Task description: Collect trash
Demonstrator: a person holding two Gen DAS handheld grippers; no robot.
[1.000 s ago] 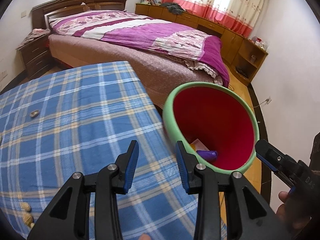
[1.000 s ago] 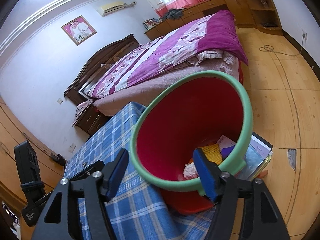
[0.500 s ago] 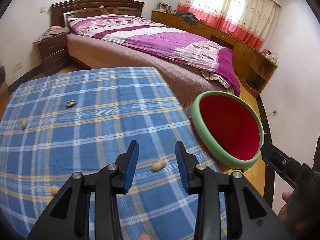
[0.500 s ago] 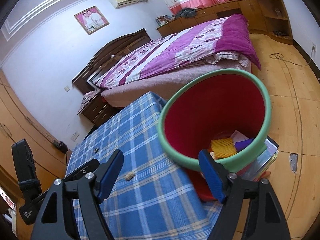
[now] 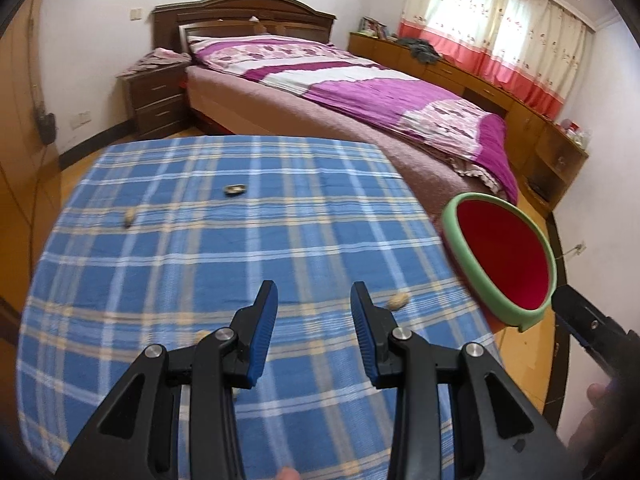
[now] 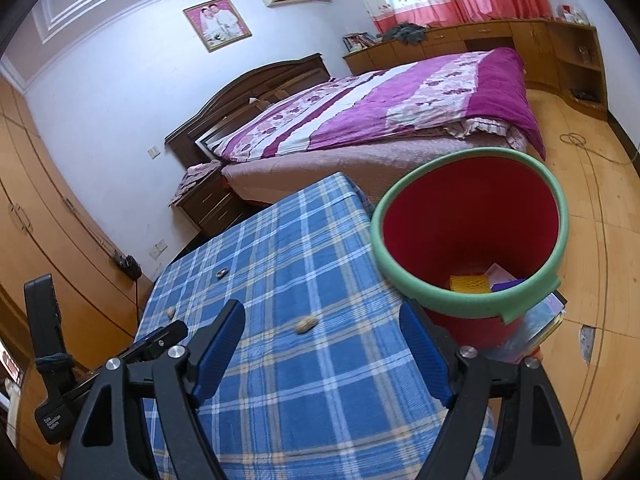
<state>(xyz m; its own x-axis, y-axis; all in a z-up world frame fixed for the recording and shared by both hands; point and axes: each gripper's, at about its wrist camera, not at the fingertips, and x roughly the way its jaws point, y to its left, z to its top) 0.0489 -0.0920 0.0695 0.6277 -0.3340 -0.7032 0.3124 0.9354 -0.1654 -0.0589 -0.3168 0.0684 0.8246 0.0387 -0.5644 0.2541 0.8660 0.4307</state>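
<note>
Claws both empty, peanuts left to pick up

Left view: left claw point(image 5: 314, 320) part open over the tabletop point(image 5: 168, 280), nothing in it; nut point(image 5: 398, 301) just right of it, shell point(image 5: 235, 189) and another nut point(image 5: 129, 217) farther off, bin point(image 5: 508, 268) off the edge. Right view: right claw point(image 6: 322, 354) wide, gripping nothing; bin point(image 6: 472, 236) already holds some trash point(image 6: 470, 282), so I'd say partway done.

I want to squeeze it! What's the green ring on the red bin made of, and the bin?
The green ring looks like soft matte foam: thick, dull, with a cut end. The red bin looks like smooth plastic, with an even colour and a slight sheen. Neither is certain.
</note>
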